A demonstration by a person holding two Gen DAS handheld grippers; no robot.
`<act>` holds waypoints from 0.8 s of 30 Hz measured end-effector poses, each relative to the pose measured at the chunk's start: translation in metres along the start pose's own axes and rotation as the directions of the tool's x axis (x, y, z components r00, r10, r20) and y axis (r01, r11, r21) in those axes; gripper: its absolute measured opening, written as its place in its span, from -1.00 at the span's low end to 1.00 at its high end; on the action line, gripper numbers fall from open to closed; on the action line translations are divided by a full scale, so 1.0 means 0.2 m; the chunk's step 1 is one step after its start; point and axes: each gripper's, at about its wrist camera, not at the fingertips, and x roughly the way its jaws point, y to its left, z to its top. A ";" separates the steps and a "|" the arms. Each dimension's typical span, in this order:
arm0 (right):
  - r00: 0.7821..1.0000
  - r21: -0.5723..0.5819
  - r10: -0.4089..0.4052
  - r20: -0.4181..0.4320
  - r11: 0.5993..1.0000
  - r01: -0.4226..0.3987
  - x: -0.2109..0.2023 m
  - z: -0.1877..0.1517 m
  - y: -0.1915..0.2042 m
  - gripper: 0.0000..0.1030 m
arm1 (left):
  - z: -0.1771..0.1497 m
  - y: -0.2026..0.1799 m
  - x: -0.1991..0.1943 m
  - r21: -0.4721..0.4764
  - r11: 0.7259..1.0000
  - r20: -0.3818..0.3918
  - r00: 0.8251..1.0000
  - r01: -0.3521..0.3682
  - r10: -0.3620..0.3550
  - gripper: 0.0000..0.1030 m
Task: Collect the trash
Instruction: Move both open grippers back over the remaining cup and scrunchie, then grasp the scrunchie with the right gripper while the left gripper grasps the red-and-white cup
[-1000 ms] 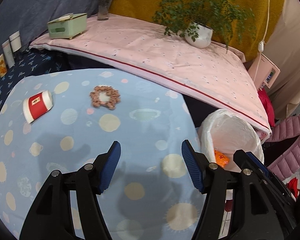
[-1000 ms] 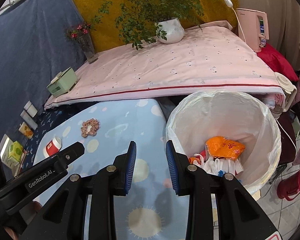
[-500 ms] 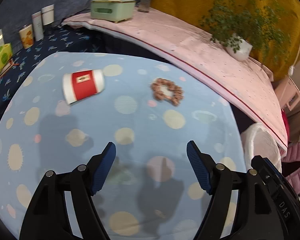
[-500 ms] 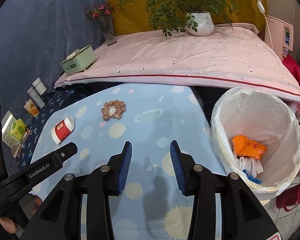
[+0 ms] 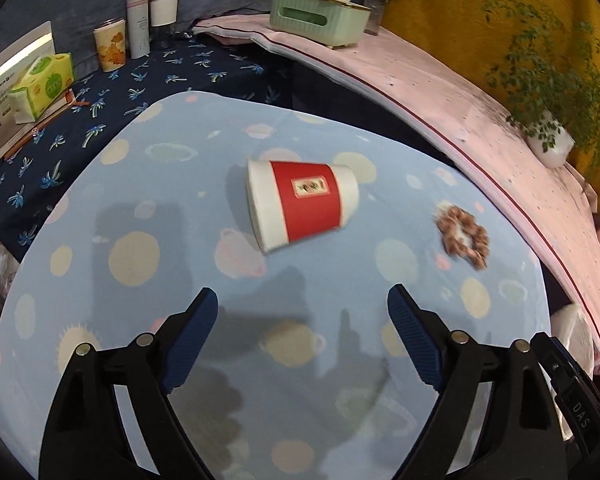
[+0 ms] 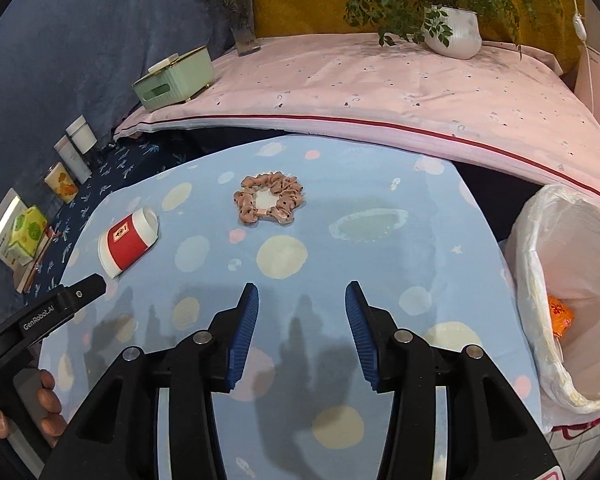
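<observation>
A red and white paper cup (image 5: 302,204) lies on its side on the light blue spotted table (image 5: 140,216), just beyond my left gripper (image 5: 303,304). That gripper's jaws are opening wide, with nothing between them. The cup (image 6: 127,242) also shows at the left of the right wrist view. My right gripper (image 6: 302,304) hovers over the table with its jaws opening and empty. A pink scrunchie (image 6: 269,198) lies ahead of it. The white-lined trash bin (image 6: 568,292), with an orange wrapper (image 6: 559,315) inside, stands off the table's right edge.
A pink-covered bench (image 6: 380,88) behind the table carries a green tissue box (image 6: 174,79), a flower vase (image 6: 242,20) and a potted plant (image 6: 452,32). Tins, bottles and a tissue pack (image 5: 40,86) stand on the dark blue cloth at left. A hand (image 6: 40,408) holds the left gripper.
Both grippers swung left, away from the bin and over the table, and both opened wider. The cup now lies right ahead of the left gripper.
</observation>
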 end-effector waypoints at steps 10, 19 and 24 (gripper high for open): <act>1.000 0.018 -0.016 -0.021 1.000 0.016 0.34 0.25 0.11 -0.14 | 0.19 0.07 0.24 -0.030 0.999 -0.025 1.000 0.018 -0.019 0.56; 0.998 0.004 -0.042 -0.052 0.999 0.042 0.59 0.34 0.16 -0.14 | 0.24 0.04 0.37 -0.037 0.998 -0.039 0.998 0.057 -0.058 0.25; 0.997 0.012 -0.053 -0.052 0.998 0.054 0.65 0.34 0.14 -0.25 | 0.24 0.01 0.41 -0.035 0.996 -0.057 0.995 0.079 -0.081 -0.24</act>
